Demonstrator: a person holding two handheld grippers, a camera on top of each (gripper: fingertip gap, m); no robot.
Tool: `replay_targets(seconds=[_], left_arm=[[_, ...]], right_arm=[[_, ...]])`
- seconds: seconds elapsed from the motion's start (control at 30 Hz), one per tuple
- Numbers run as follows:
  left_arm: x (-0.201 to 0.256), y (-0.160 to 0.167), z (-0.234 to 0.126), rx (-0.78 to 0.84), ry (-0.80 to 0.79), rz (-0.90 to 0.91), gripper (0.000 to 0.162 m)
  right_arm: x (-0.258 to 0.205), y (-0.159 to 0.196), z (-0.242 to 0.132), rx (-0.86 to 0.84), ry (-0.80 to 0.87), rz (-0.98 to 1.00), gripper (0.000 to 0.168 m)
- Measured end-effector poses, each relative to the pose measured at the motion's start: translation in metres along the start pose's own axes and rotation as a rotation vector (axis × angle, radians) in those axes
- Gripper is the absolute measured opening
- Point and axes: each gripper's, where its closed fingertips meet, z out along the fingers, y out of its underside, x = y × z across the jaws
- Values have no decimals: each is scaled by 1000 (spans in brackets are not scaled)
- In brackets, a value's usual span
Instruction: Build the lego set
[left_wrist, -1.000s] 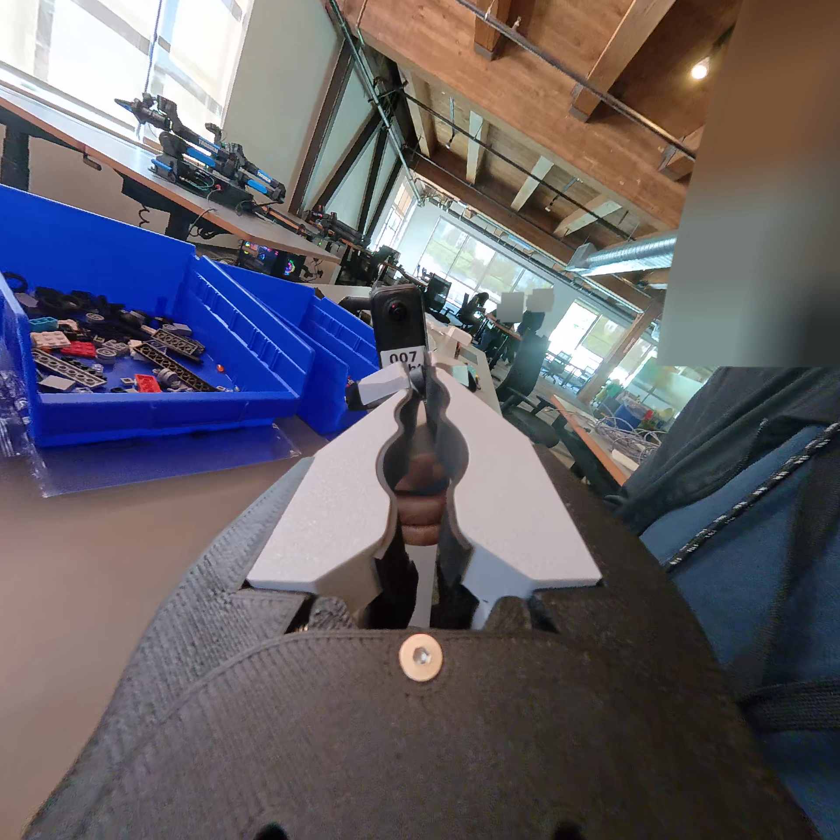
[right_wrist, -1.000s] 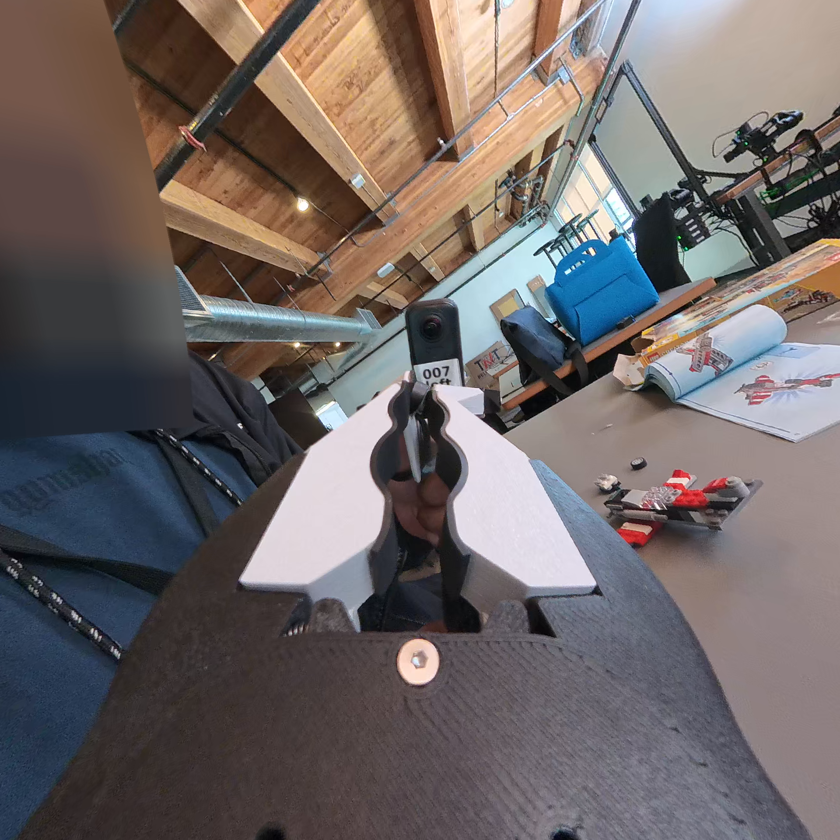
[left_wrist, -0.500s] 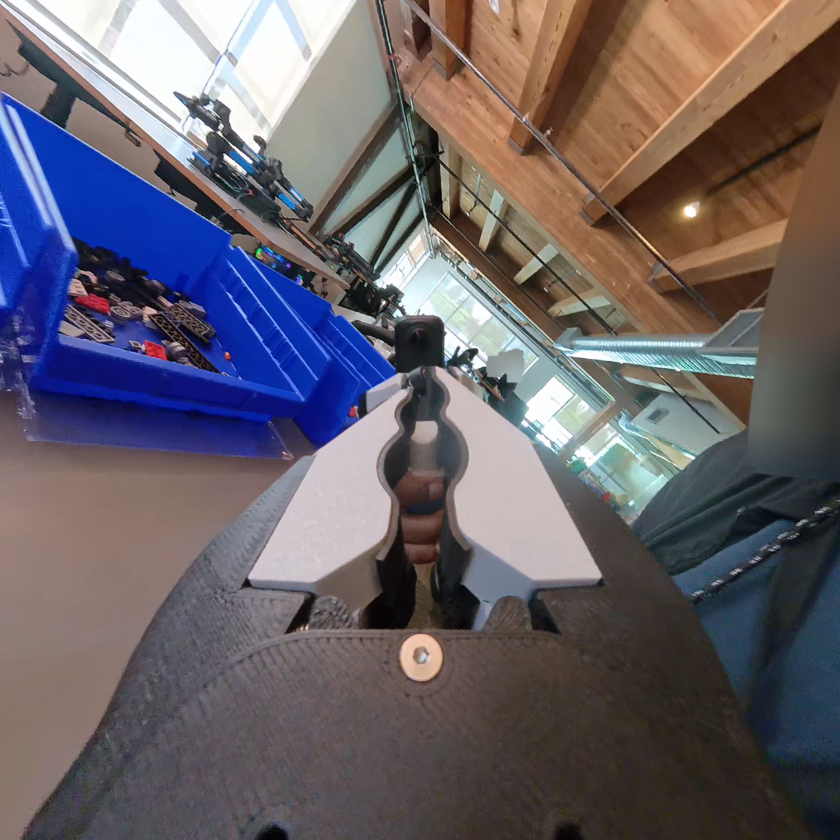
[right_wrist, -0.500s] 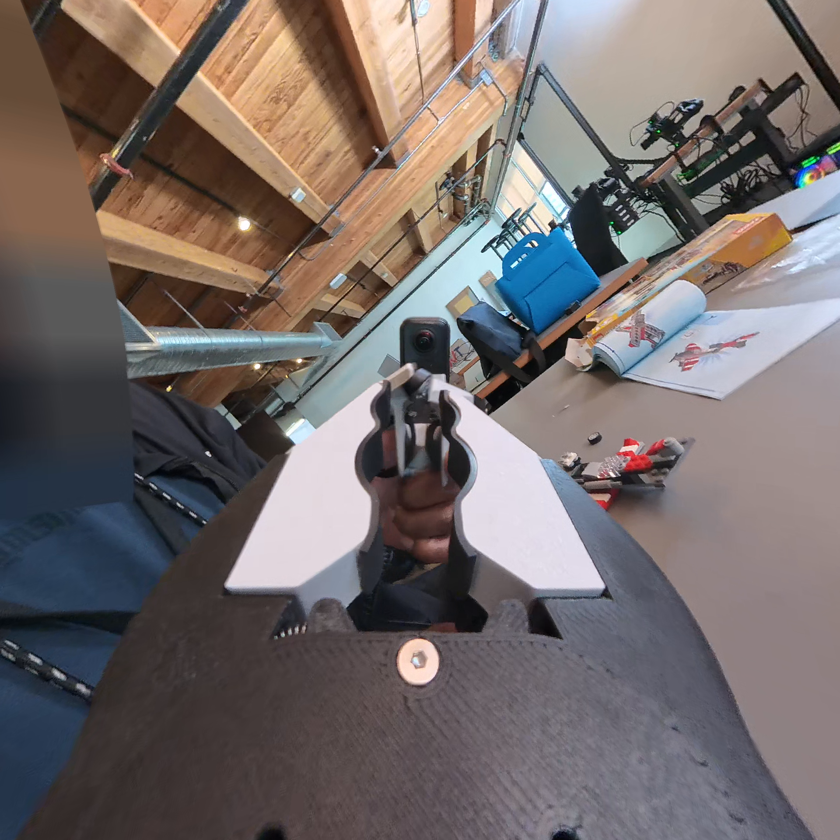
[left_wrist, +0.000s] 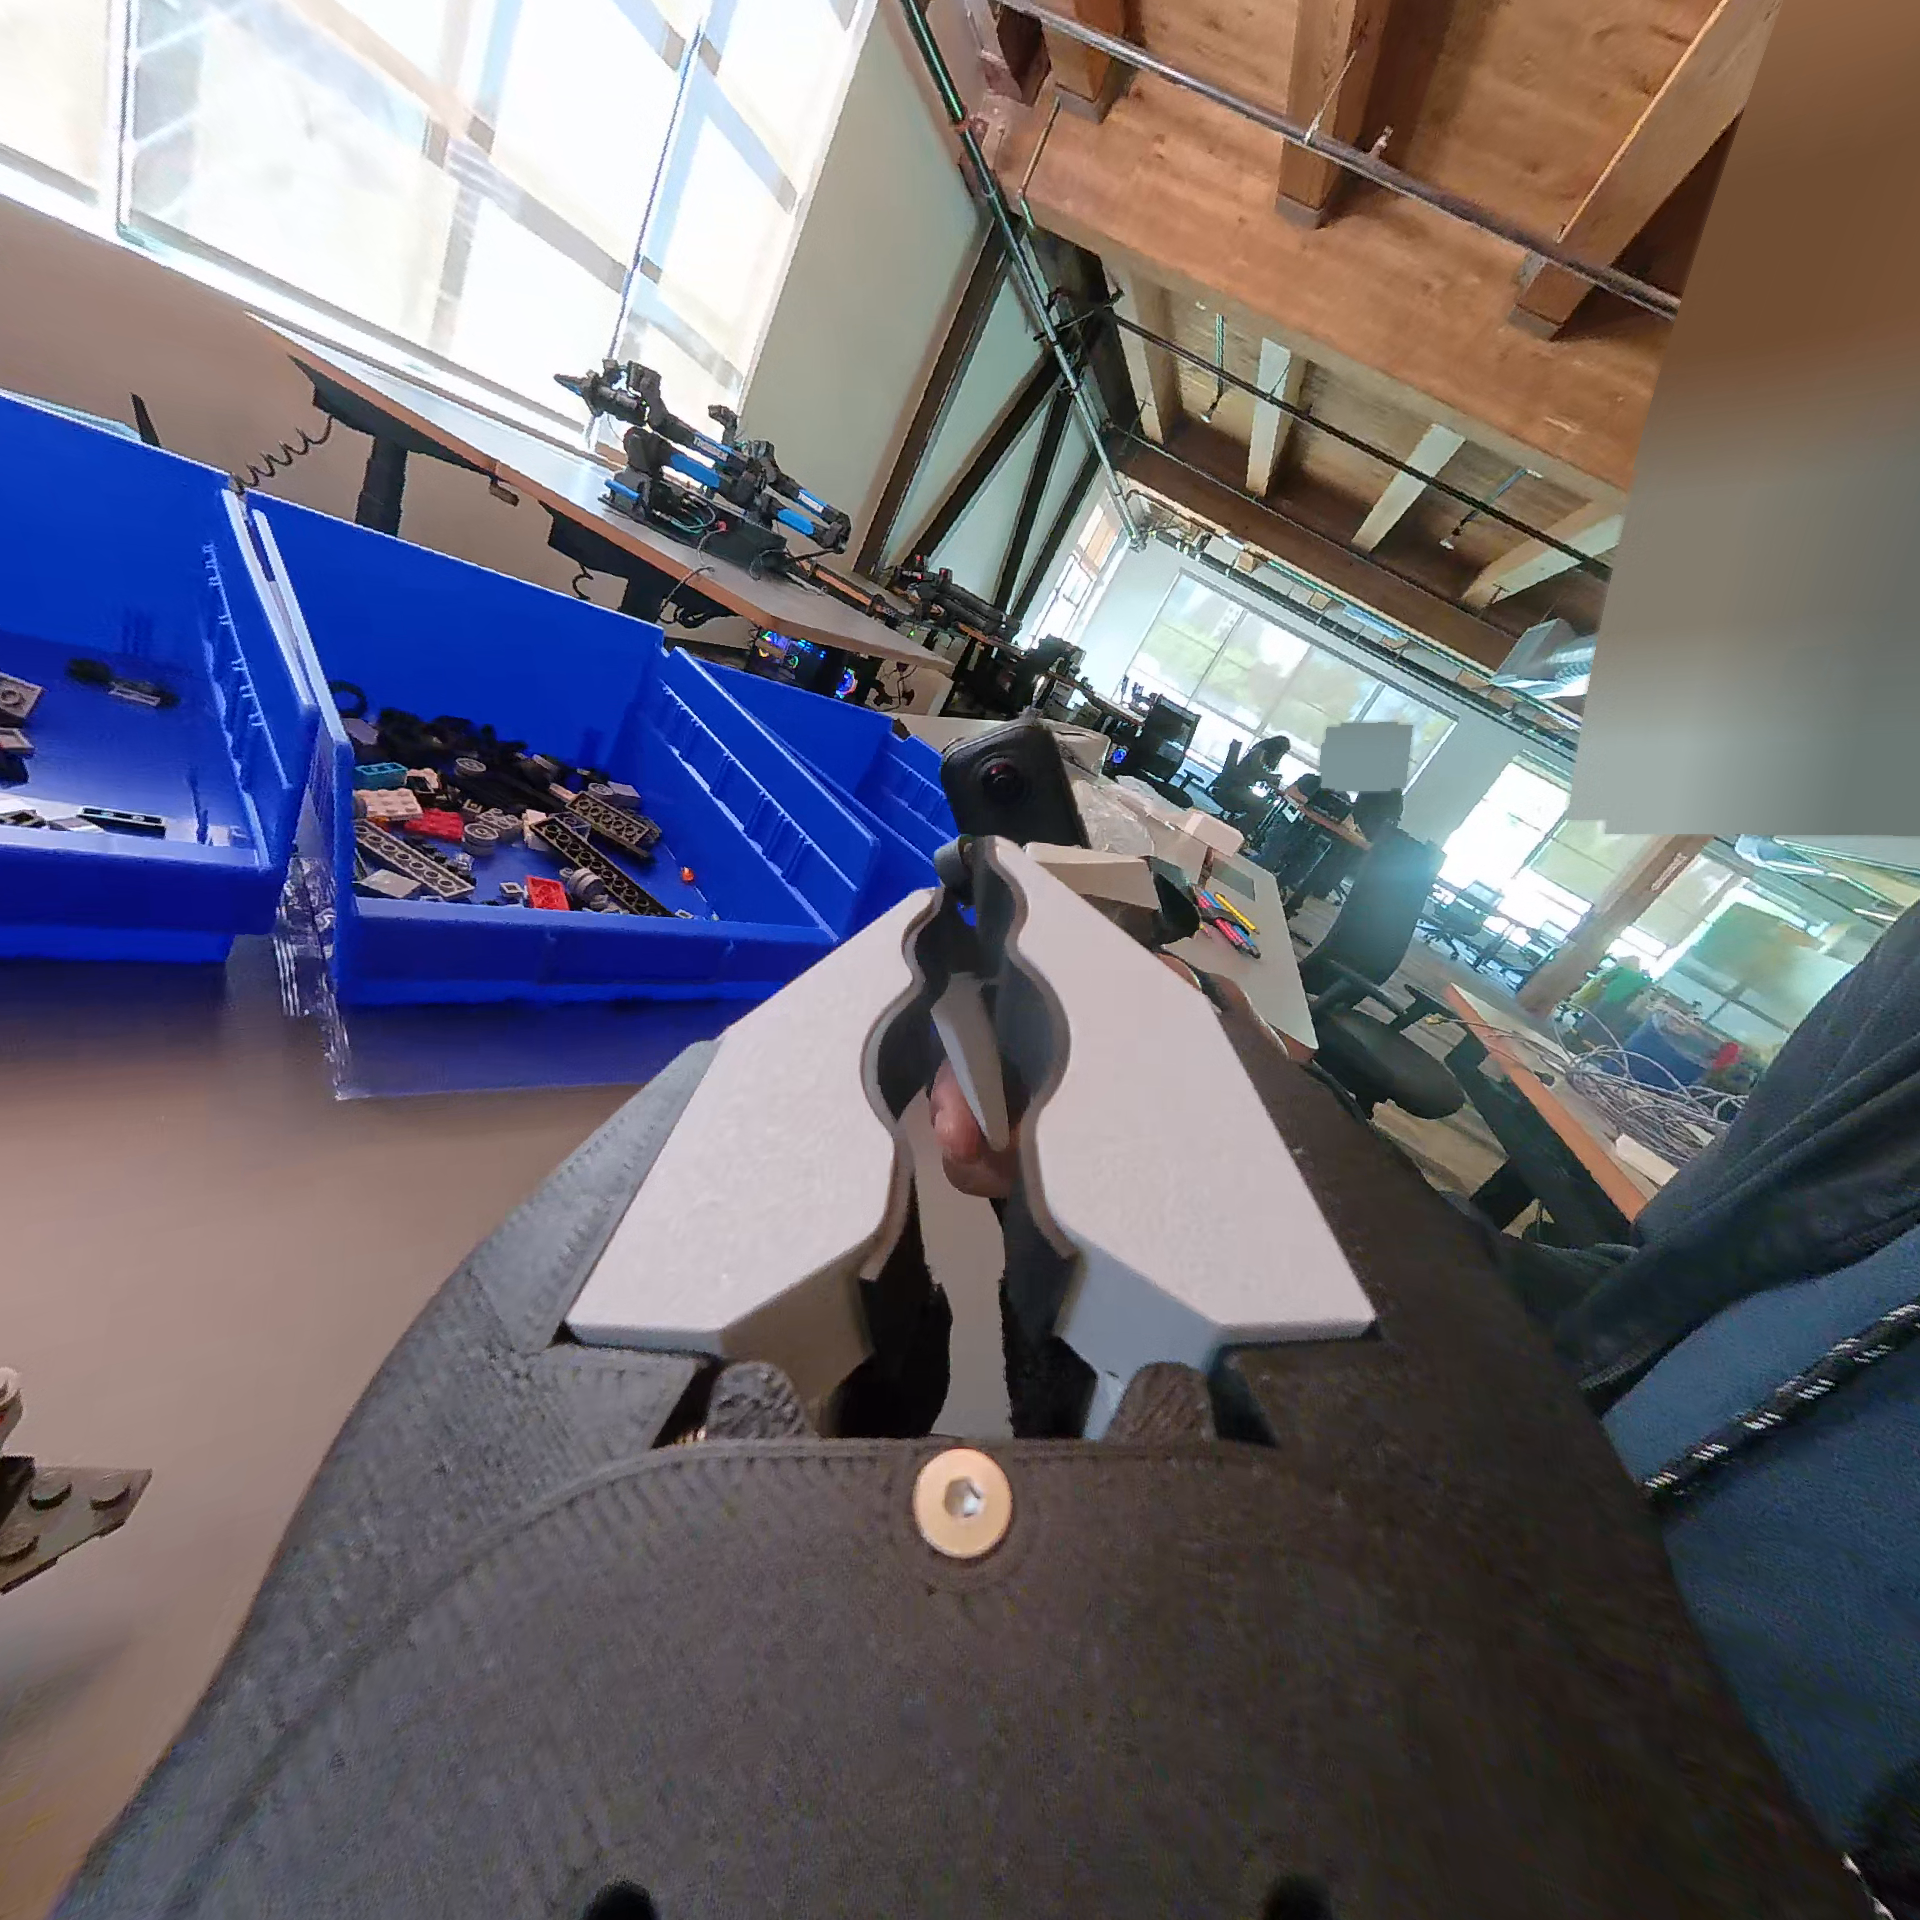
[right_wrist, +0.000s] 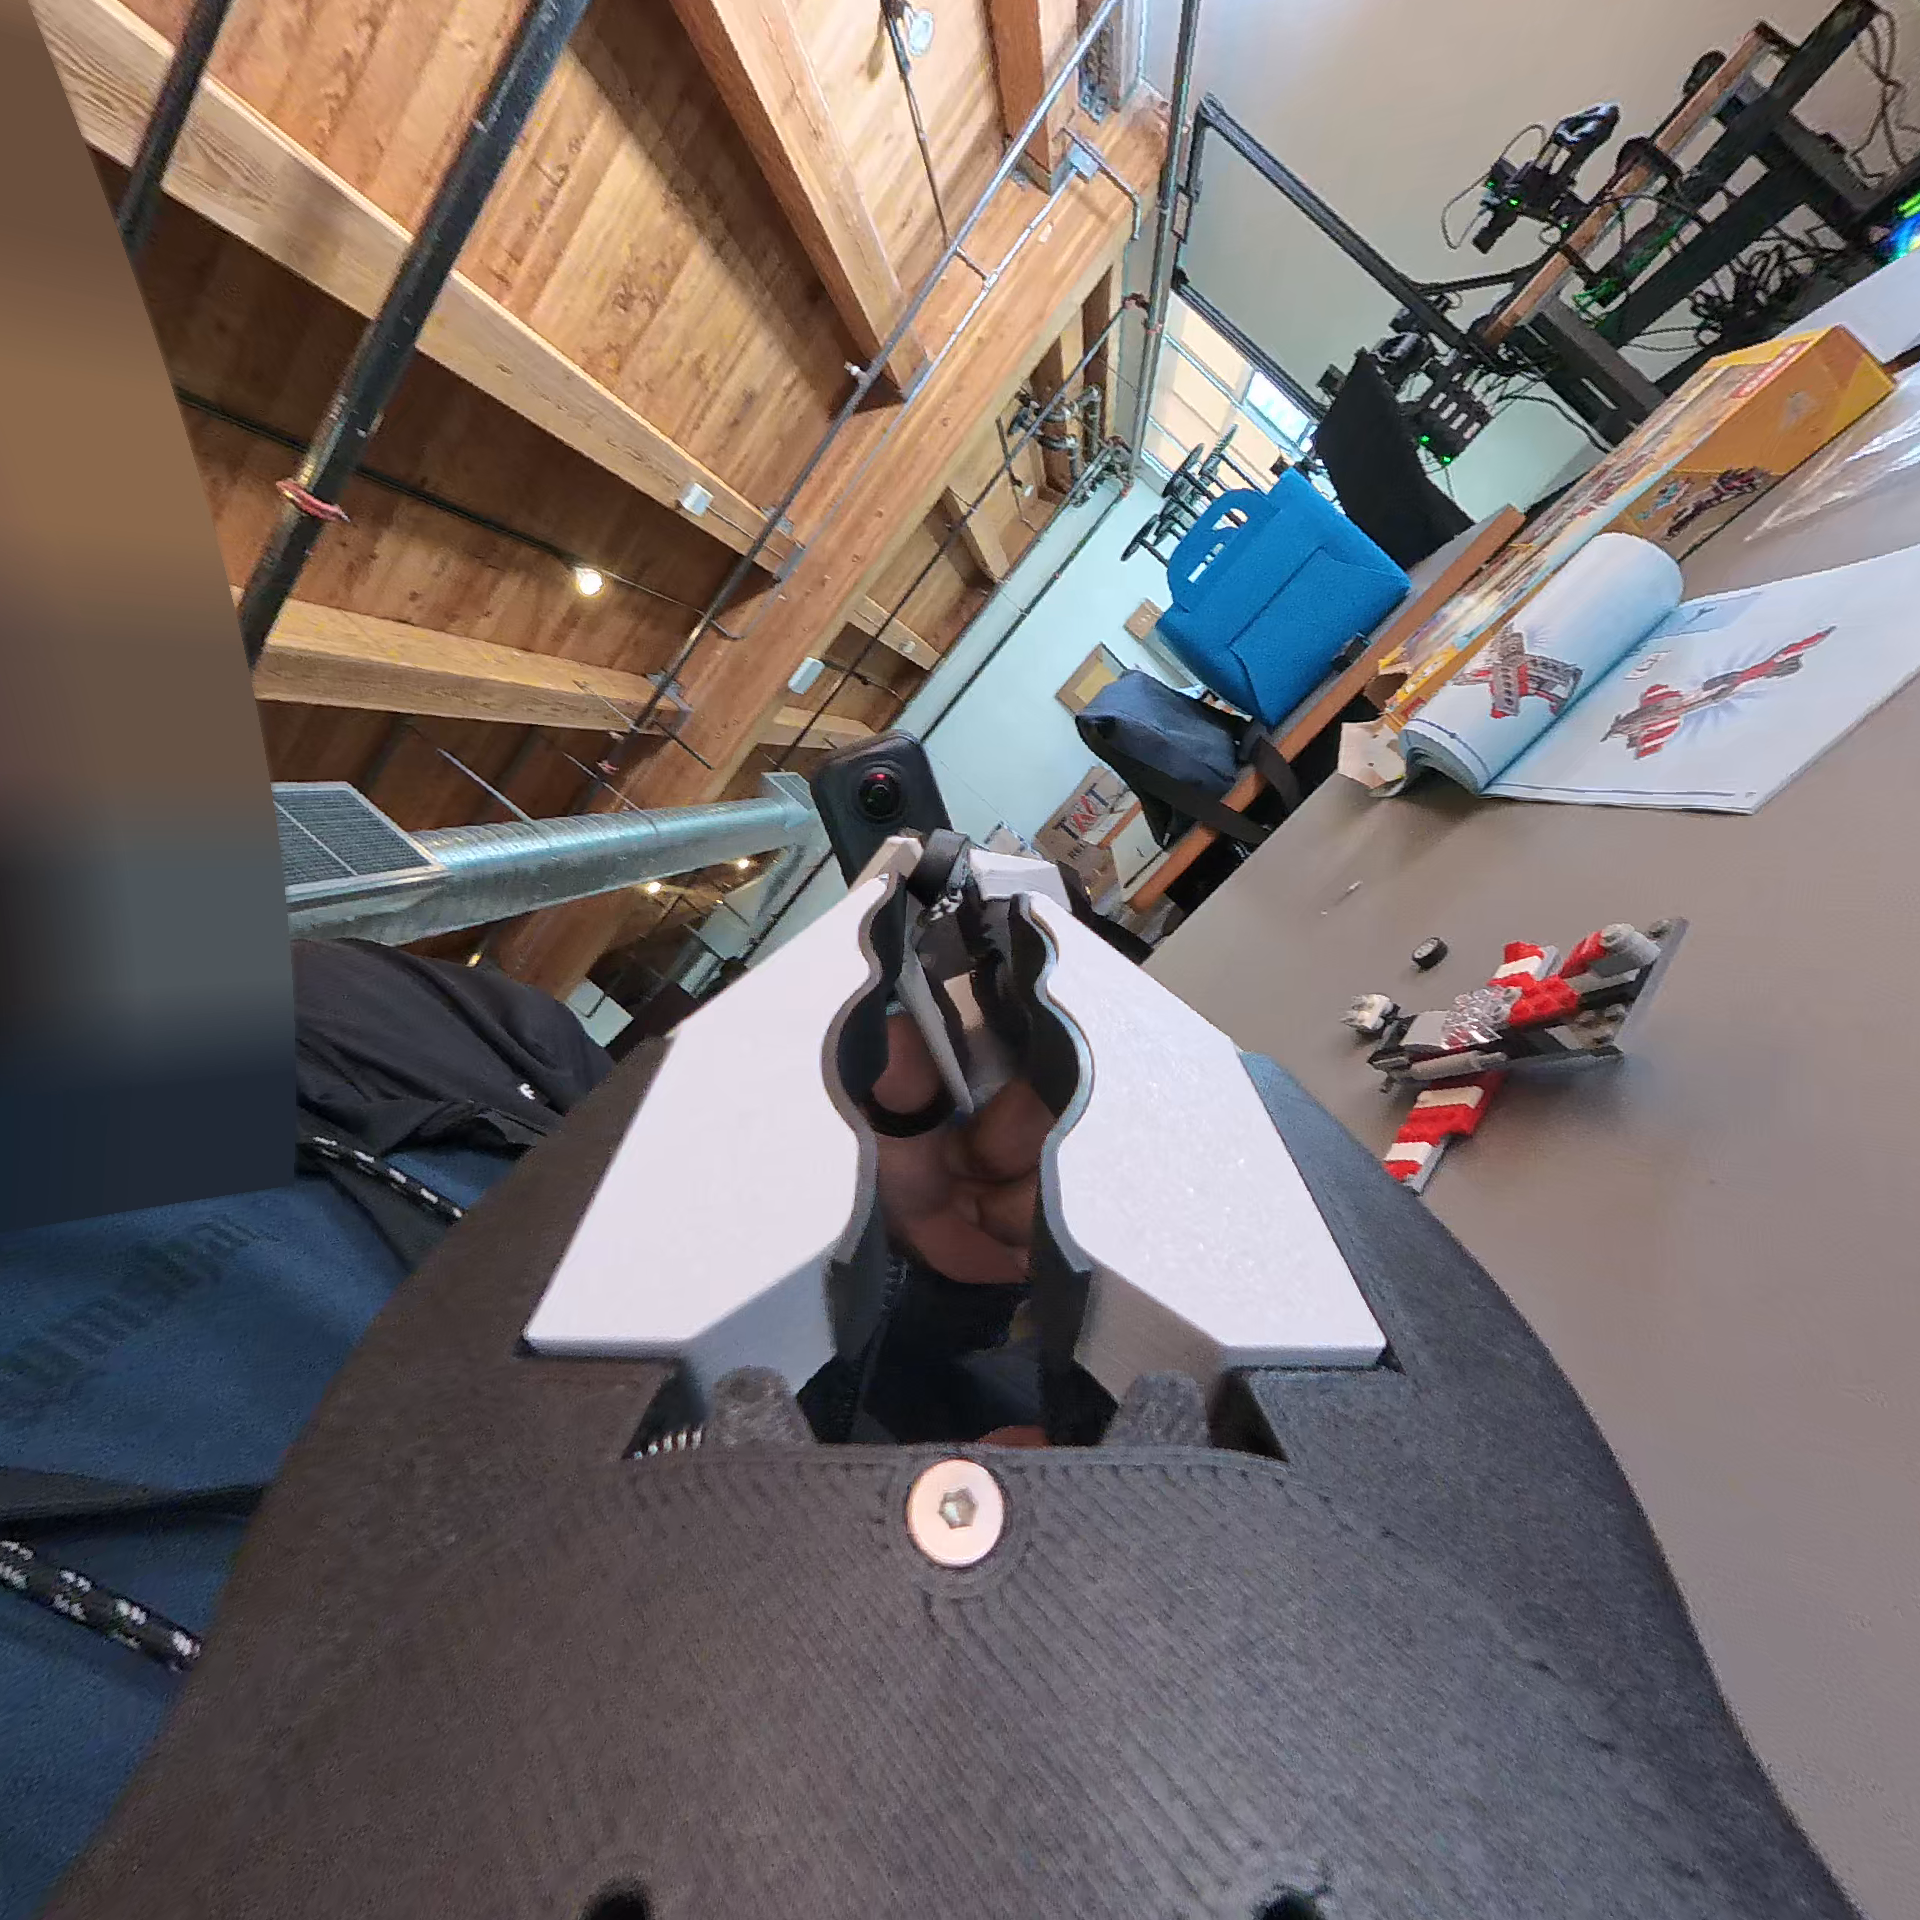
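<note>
Bright window (left_wrist: 416, 156) daylight, wide-angle edge distortion, slight blur.

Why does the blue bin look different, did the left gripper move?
Yes. The left gripper swung left and tipped down: the blue bin of bricks slid toward the middle, and a second bin appeared.

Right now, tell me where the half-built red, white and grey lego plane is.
In the right wrist view, the half-built lego plane lies on the grey table, right of the gripper, near a small black wheel and the open instruction booklet.
</note>
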Motion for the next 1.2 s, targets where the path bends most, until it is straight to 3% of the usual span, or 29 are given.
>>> replay_targets(seconds=[0.53, 0.83, 1.2], left_arm=[[5, -1, 1, -22, -54, 231, 3], [6, -1, 0, -11, -33, 172, 4], [1, 0, -1, 27, 28, -37, 6]], right_arm=[[-6, -3, 0, 39, -69, 72, 18], [-6, -2, -1, 47, -86, 67, 17], [-1, -1, -2, 38, -44, 25, 14]])
